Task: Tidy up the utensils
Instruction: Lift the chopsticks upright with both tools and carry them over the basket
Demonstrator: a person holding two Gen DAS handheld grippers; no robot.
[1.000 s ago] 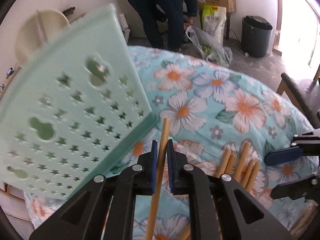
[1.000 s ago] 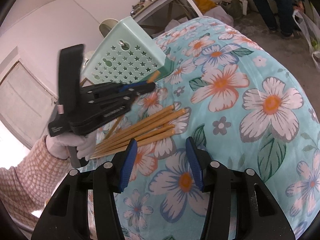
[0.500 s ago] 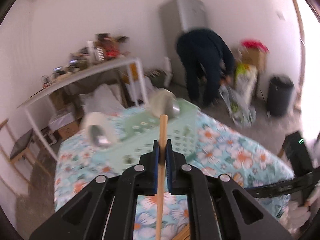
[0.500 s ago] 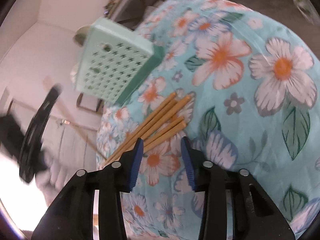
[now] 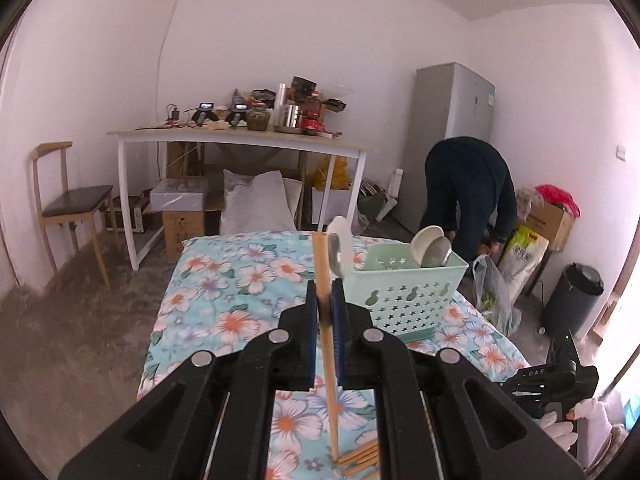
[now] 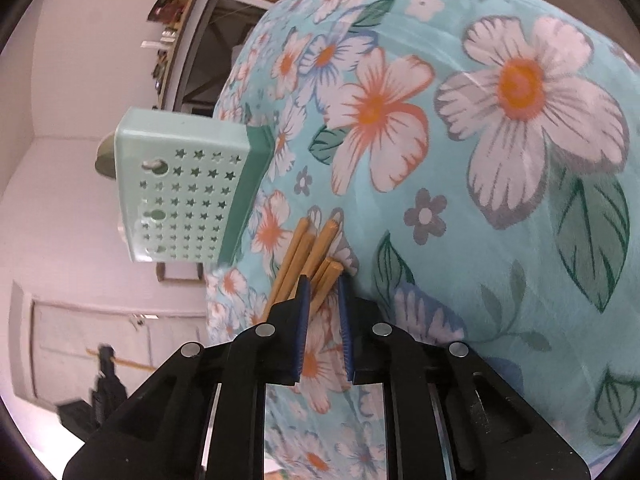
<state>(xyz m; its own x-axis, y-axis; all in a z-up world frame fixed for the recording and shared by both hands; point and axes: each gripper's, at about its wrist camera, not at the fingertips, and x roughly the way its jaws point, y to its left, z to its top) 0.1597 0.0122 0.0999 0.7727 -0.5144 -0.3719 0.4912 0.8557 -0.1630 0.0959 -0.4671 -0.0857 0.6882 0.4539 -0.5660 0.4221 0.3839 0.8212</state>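
My left tool (image 5: 325, 312) is clamped on one chopstick (image 5: 326, 320) and has swung it up off the worktop (image 5: 224, 280), upright just left of the mint caddy (image 5: 404, 300) (spoons already inside). My right tool (image 6: 323, 312) has just been narrowing around the loose chopsticks (image 6: 308, 256); its pads aren't pressing yet, as far as I can see. Next I'd drop the chopstick into the caddy.

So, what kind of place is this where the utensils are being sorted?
Probably a lived-in room of a home, used partly for storage: a refrigerator in the corner, a cluttered white table with boxes beneath it, and a floral tablecloth carrying the green utensil basket.
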